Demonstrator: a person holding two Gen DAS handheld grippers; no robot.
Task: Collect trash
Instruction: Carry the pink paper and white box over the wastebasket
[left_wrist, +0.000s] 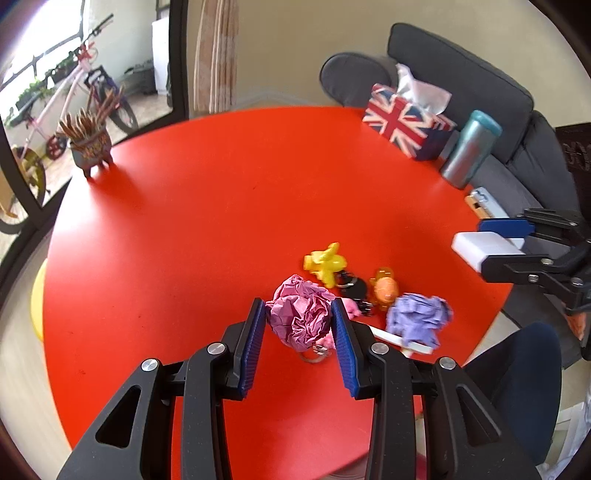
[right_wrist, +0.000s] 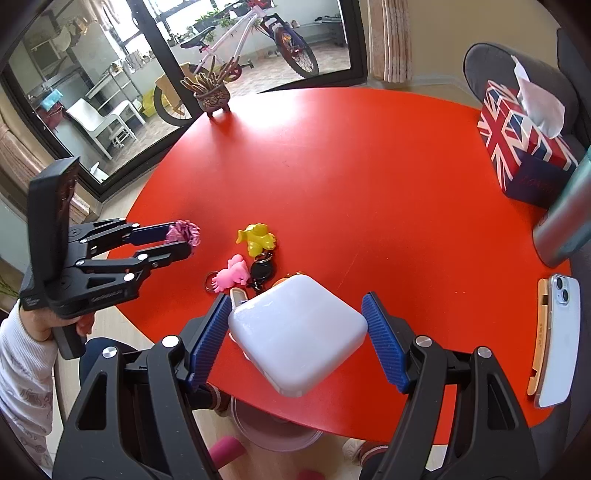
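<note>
My left gripper (left_wrist: 299, 317) is shut on a crumpled pink paper ball (left_wrist: 301, 317) and holds it above the red table (left_wrist: 184, 229); it shows in the right wrist view too (right_wrist: 184, 232). A crumpled purple paper ball (left_wrist: 419, 317) lies on the table to its right, on a white stick (left_wrist: 384, 336). My right gripper (right_wrist: 295, 325) is shut on a white square box (right_wrist: 297, 332), held over the table's near edge; it also shows in the left wrist view (left_wrist: 484, 243).
Keychain toys lie mid-table: yellow (right_wrist: 256, 238), pink (right_wrist: 232, 275), orange (left_wrist: 384, 288), a black reel (right_wrist: 263, 271). A Union Jack tissue box (right_wrist: 517, 147), a teal tumbler (left_wrist: 469, 147), a phone (right_wrist: 557, 339) and a plant pot (right_wrist: 212, 96) stand around. A clear bin (right_wrist: 273, 428) sits below the edge.
</note>
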